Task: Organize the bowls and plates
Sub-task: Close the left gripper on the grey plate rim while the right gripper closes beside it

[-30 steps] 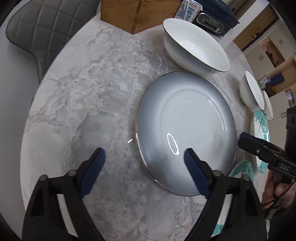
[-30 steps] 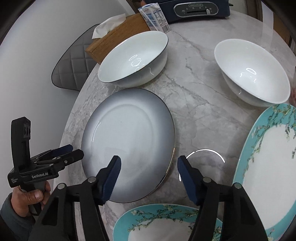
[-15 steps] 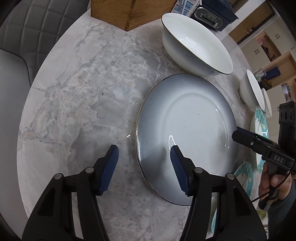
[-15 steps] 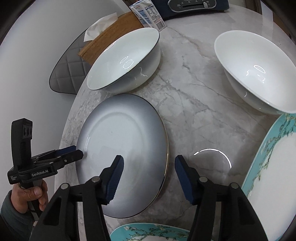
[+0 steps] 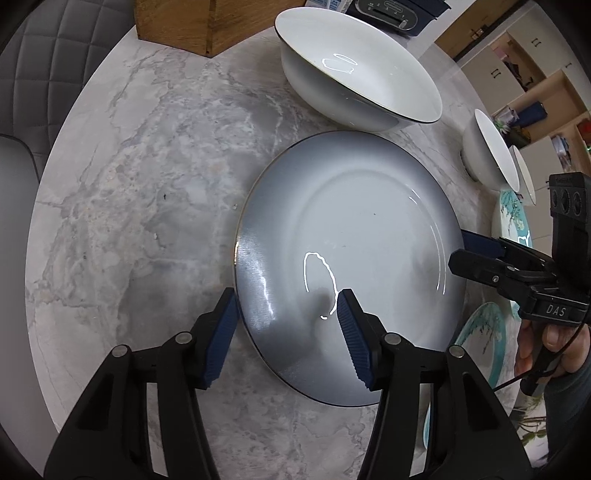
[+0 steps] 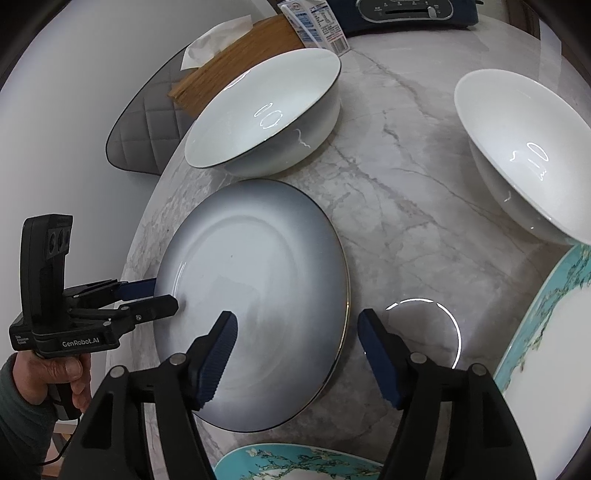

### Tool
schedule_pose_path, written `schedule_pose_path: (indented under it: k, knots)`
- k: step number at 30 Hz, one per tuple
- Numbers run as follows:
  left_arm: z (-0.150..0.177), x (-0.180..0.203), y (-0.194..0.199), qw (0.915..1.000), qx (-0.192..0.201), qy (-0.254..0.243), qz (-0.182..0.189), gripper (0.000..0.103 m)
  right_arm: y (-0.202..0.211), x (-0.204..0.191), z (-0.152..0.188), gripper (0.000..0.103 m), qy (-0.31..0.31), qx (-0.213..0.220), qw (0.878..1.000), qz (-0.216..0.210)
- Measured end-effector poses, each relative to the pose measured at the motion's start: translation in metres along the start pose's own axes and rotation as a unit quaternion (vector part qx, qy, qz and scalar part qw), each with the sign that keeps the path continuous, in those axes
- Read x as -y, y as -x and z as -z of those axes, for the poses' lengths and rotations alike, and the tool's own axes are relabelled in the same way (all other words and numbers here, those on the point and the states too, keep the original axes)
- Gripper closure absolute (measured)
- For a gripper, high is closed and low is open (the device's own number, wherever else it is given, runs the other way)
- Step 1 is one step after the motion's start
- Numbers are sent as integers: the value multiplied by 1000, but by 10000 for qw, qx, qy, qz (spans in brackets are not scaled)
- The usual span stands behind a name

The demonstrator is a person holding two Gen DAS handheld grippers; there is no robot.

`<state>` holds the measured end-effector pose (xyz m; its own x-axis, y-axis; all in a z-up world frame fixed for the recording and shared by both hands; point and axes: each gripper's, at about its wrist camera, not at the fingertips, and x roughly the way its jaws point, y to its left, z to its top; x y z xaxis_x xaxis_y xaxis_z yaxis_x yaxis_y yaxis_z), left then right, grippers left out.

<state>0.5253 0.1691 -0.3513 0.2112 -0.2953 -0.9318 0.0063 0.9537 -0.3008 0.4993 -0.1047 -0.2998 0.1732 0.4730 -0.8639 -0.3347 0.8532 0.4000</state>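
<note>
1. A home dining area: a round marble surface (image 5: 147, 192) with a quilted grey chair (image 5: 48, 59) beside it.
2. Tableware on it: bowls (image 6: 266, 114), a grey plate (image 6: 258, 295).
3. A tissue box (image 6: 236, 55) and a carton (image 6: 317, 22) on it; cupboards (image 5: 517, 74) behind.

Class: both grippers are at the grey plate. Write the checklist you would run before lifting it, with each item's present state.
1. Left gripper straddles the grey plate at its rim: ok; fingers closing, rim between them.
2. Right gripper straddles the opposite rim: ok; fingers opening, rim between them.
3. Either gripper pressing on the plate: not ok.
4. Plate lies flat on the table: ok.
5. Dark-rimmed bowl clear of the plate's far edge: cannot tell.
</note>
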Motion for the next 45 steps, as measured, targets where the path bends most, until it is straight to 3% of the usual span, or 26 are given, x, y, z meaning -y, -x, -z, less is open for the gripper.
schedule_pose_path:
  k: [3,11,13,31,45]
  knots:
    - [-2,-7,1,9999,22,94,-119,74,-1,-4,-2,33,44,-123,9997,194]
    - [-3,-8,0,9998,-11,145,-133,74,-5,-11,-3,68,329,-274,9967,685]
    - [-4,-7,0,9998,-28,135,-152,74,-4,-4,-4,74,205,-313,9974,621]
    - [-2,-1,-4,9994,-60,260,-234,76,7,3,-8,80,-201,-245,9974,650]
    - [-1,-18,11,9983,-109,562,-107,79,7,5,-5,80,-554,-347,9964,536]
